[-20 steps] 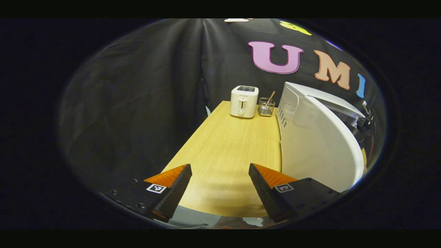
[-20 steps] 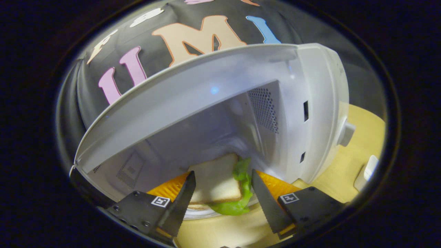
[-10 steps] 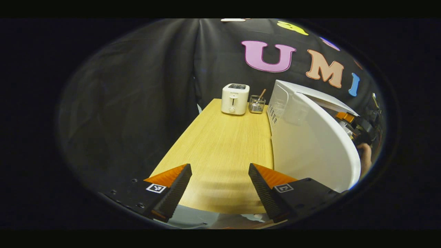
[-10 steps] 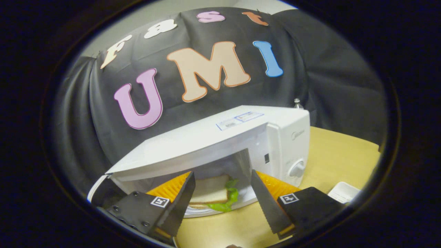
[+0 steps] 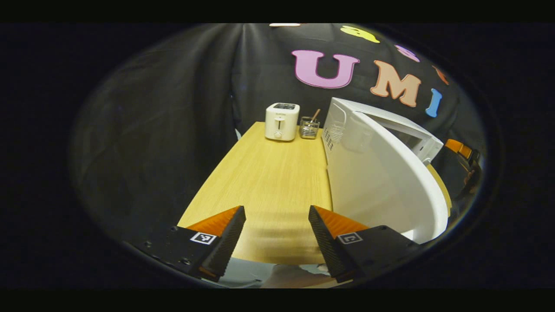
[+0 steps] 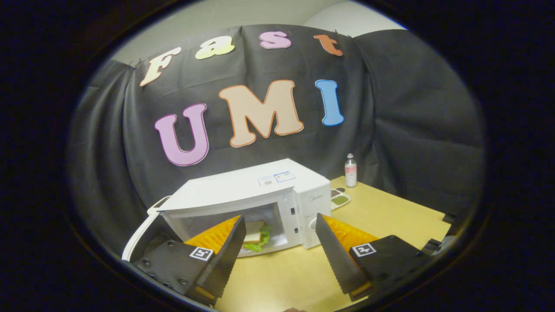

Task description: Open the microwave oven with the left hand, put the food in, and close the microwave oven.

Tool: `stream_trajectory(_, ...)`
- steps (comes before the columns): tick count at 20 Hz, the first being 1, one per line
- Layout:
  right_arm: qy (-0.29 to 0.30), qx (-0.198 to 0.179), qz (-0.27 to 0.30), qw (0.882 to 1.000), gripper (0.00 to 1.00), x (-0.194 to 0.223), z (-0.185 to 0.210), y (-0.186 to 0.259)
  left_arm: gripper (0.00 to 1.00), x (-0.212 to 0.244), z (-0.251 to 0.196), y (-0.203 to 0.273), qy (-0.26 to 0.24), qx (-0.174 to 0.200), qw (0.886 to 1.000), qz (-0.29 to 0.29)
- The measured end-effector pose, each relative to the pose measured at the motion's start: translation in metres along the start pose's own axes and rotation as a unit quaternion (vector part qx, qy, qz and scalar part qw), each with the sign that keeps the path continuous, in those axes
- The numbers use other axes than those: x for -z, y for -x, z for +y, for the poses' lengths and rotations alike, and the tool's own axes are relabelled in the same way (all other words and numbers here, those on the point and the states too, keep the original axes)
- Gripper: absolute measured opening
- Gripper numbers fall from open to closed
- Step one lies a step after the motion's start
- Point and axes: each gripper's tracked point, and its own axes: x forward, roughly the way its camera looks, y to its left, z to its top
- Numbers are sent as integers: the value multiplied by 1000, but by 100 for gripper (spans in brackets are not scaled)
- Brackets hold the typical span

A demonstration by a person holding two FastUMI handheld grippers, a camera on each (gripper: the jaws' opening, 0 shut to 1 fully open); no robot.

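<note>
The sandwich (image 6: 256, 234), white bread with green lettuce, lies inside the microwave (image 6: 251, 195) on the wooden table (image 6: 390, 212); a second ago it filled the space between the right gripper (image 6: 281, 247)'s fingers, and now it sits well beyond them. The right gripper has pulled back, jaws spread and empty. The door (image 5: 381, 177) stands open. The left gripper (image 5: 276, 236) hovers apart, also empty. A toaster (image 5: 282, 121) and what looks like a wire holder (image 5: 309, 128) stand at the far edge; a bottle (image 6: 350, 170) stands behind the microwave.

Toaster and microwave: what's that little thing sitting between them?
In the left gripper view, a small wire basket with a stick poking out stands between the toaster and the microwave.
</note>
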Motion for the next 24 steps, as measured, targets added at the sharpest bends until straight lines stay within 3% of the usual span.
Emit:
stream_trajectory(2,2,8,-7,1000,91,-11,-10,20,81,0,-6,2,-13,12,1000,-1)
stream_trajectory(6,4,39,-20,999,91,-19,-36,52,55,-1,-18,3,-33,28,999,0)
stream_trajectory(9,-3,56,-15,998,91,-16,-52,73,13,1,-13,0,-50,6,999,9)
stream_trajectory(11,0,62,-11,998,91,-13,-58,83,1,3,-14,-2,-48,0,999,14)
stream_trajectory(16,17,74,8,997,91,1,-79,99,0,3,-34,-1,-45,19,999,16)
stream_trajectory(24,14,74,45,996,91,18,-102,97,1,-9,-68,1,-53,18,998,3)
